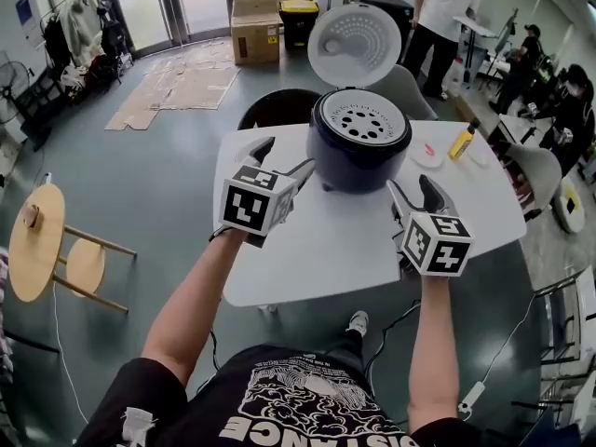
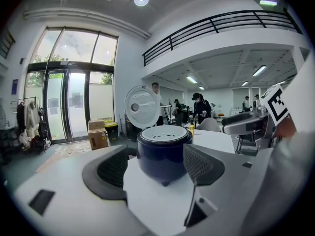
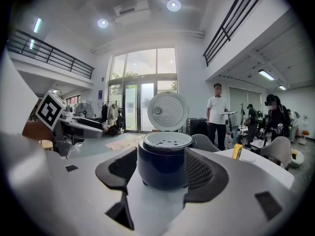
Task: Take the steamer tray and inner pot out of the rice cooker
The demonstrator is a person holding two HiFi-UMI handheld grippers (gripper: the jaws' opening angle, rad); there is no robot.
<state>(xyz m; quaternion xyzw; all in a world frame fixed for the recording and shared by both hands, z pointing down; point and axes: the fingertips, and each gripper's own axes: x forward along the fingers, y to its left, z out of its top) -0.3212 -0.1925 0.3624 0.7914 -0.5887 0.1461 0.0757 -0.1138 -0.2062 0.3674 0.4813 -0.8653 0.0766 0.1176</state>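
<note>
**Head view:** nothing is coming out yet. The rice cooker (image 1: pixel 358 147) is sitting on the white tabletop (image 1: pixel 307 250) with its lid (image 1: pixel 354 43) standing open. The steamer tray (image 1: pixel 361 119), the white one with the holes, is sitting in the top of it. I'm not seeing the inner pot anywhere, so I'm guessing it's sitting under the tray. So both lifts are waiting to be done, tray first by the look of it. The left tool (image 1: pixel 287 155) and the right tool (image 1: pixel 413 189) are hovering either side of the cooker, near it but not touching, both pointing its way.

**Left gripper view:** the left tool's jaws are standing wide apart and gripping nothing. The cooker (image 2: pixel 164 156) is showing in the gap between them, but it's sitting further off on the tabletop, clear of both pads. The tray (image 2: pixel 165 133) is peeking out of the top.

**Right gripper view:** same story here. The right tool's jaws are spread wide and released, holding nothing. The cooker (image 3: pixel 165 166) is showing framed between them without touching either pad. The tray (image 3: pixel 167 139) is sitting in the rim, with the lid (image 3: pixel 168 111) standing up behind it.
</note>
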